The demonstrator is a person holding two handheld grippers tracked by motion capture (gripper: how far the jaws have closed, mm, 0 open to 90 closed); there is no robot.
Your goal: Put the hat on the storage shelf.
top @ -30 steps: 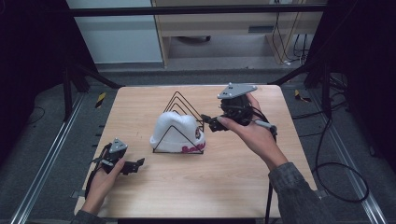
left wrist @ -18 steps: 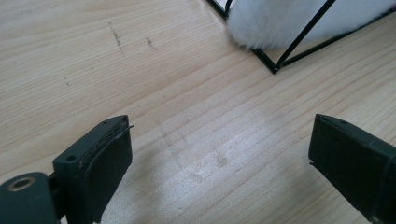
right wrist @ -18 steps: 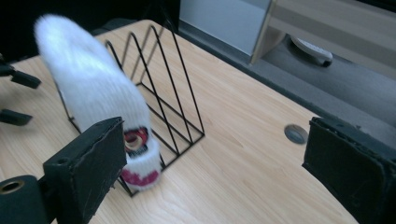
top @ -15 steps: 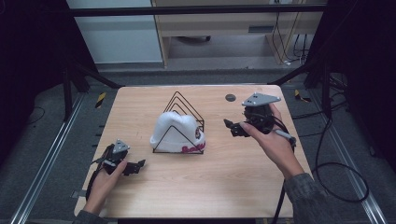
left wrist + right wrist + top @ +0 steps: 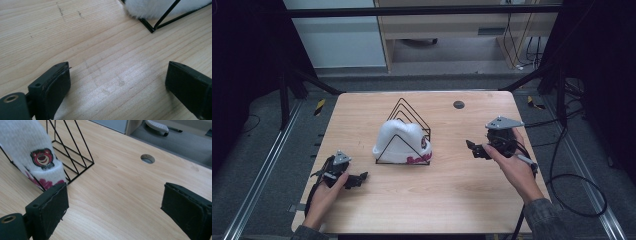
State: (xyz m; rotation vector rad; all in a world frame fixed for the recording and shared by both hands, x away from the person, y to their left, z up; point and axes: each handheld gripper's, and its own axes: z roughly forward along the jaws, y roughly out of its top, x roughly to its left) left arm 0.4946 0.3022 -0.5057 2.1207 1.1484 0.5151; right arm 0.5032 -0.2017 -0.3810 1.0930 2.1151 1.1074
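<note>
A white knitted hat (image 5: 402,141) with a red bear patch (image 5: 43,158) and pink lettering is draped over a black wire rack (image 5: 409,116) at the table's middle. My left gripper (image 5: 360,178) rests low at the front left, open, its jaws wide apart over bare wood (image 5: 110,82), with the hat's fluffy edge (image 5: 155,8) and a corner of the black wire rack (image 5: 151,28) ahead of it. My right gripper (image 5: 472,148) is held to the right of the rack, open, pointing toward the hat, nothing between its jaws.
The wooden table (image 5: 452,195) has a round cable hole (image 5: 458,104) at the back right. Cables (image 5: 562,175) trail off the right edge. Metal rails (image 5: 257,170) and dark frame legs flank the table. A cabinet (image 5: 452,30) stands behind.
My right gripper has pulled back from the rack's right side toward the table's right and front. The left gripper has barely shifted.
</note>
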